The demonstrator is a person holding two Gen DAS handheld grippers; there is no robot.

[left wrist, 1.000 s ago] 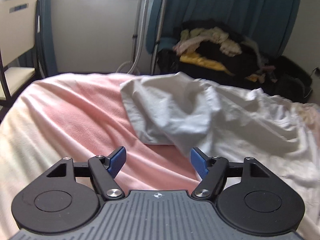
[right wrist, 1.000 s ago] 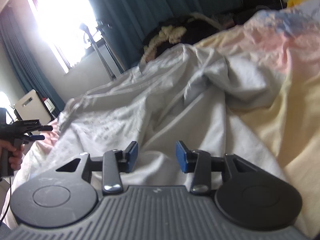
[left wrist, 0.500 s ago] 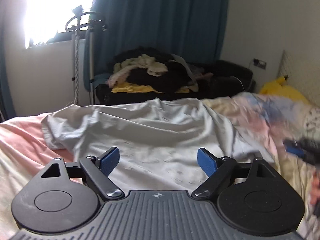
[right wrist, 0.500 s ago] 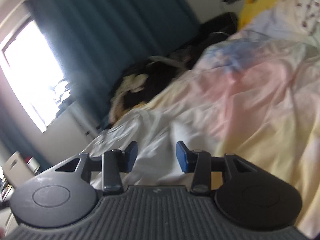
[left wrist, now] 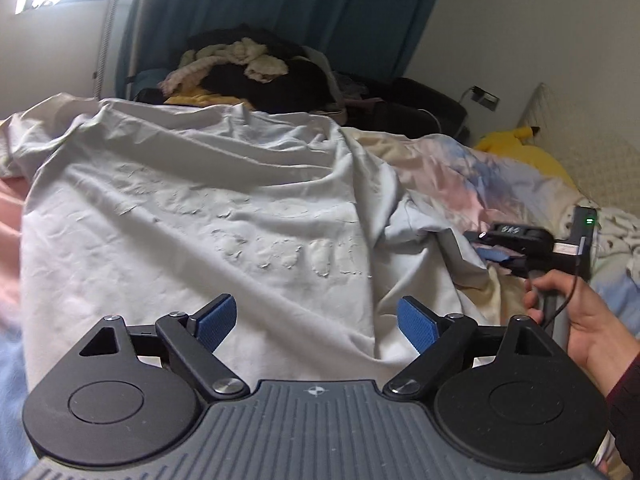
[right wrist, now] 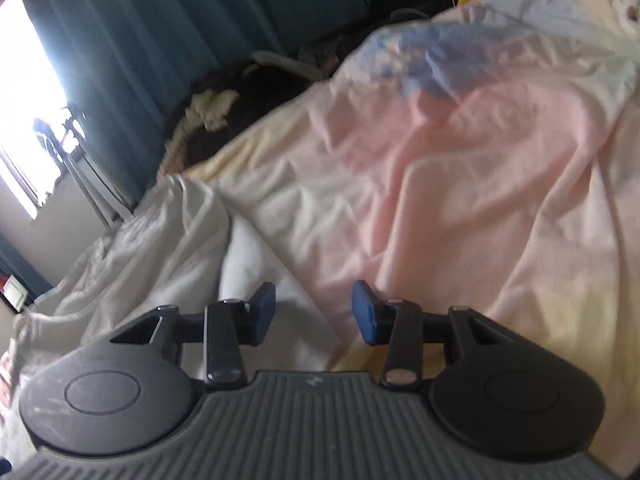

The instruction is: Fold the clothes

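A white T-shirt (left wrist: 192,216) with a cracked print lies spread and wrinkled on the bed. My left gripper (left wrist: 316,322) hovers over its near hem, jaws wide open, nothing between the blue pads. In the left wrist view my right gripper (left wrist: 496,254) sits by the shirt's right sleeve, held by a hand (left wrist: 572,320). In the right wrist view the right gripper (right wrist: 314,310) is half open above the shirt's edge (right wrist: 160,248), where it meets the pink sheet (right wrist: 460,180), and grips nothing.
The bed carries a pastel pink, yellow and blue sheet (left wrist: 460,168). Behind it a heap of clothes (left wrist: 248,68) rests on dark luggage before teal curtains (left wrist: 280,0). A yellow plush toy (left wrist: 520,144) lies at the right, and a metal stand (left wrist: 106,40) rises by the window.
The left view has swung right, from the shirt's left edge on the pink sheet to its printed front, and the jaws have widened. The right view swung off the shirt onto the pink sheet.
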